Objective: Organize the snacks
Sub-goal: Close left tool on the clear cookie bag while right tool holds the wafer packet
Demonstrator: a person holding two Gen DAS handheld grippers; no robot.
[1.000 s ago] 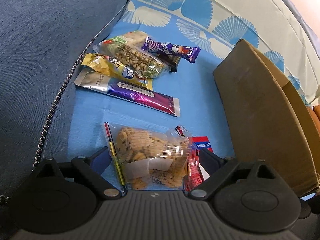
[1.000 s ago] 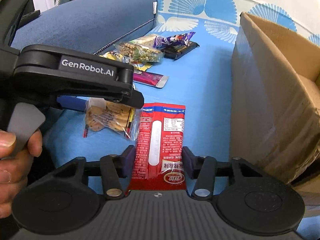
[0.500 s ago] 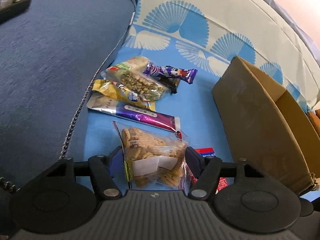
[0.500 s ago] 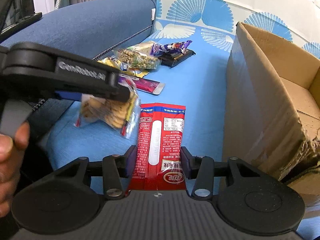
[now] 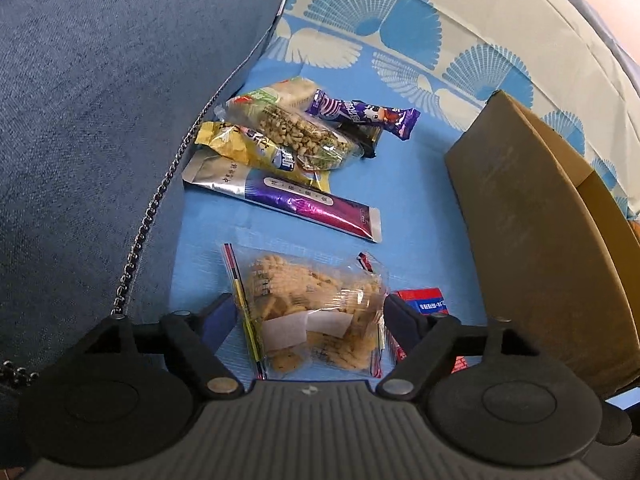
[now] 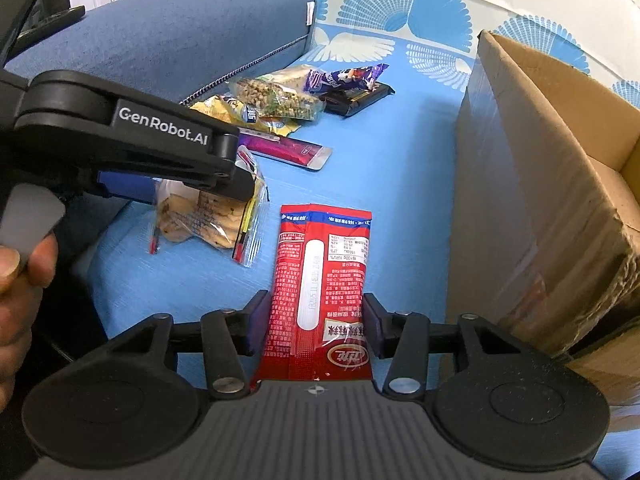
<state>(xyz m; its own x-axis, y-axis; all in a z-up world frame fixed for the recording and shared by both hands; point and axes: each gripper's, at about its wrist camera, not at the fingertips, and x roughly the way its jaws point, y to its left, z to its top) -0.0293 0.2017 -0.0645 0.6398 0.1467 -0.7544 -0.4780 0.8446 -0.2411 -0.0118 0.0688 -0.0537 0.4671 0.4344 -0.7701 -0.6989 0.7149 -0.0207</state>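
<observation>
My left gripper [image 5: 308,316] has its fingers spread wide around a clear bag of biscuits [image 5: 312,312] that rests on the blue sheet; it is open. The bag also shows in the right wrist view [image 6: 204,220], under the left gripper's body [image 6: 132,140]. My right gripper [image 6: 310,328] is shut on a red snack packet [image 6: 320,280] that points forward. An open cardboard box [image 6: 552,184] stands to the right; it also shows in the left wrist view [image 5: 536,224].
A pile of snacks lies further ahead: a purple-silver packet [image 5: 288,200], a yellow packet [image 5: 248,148], a green pea bag [image 5: 296,132] and a purple candy bar [image 5: 360,114]. A dark blue cushion [image 5: 100,100] with a metal chain [image 5: 148,220] borders the left.
The left gripper closed on the biscuit bag and lifted it half a second ago. Now its jaws have spread wide again and the bag lies back on the sheet. The right gripper keeps the red packet.
</observation>
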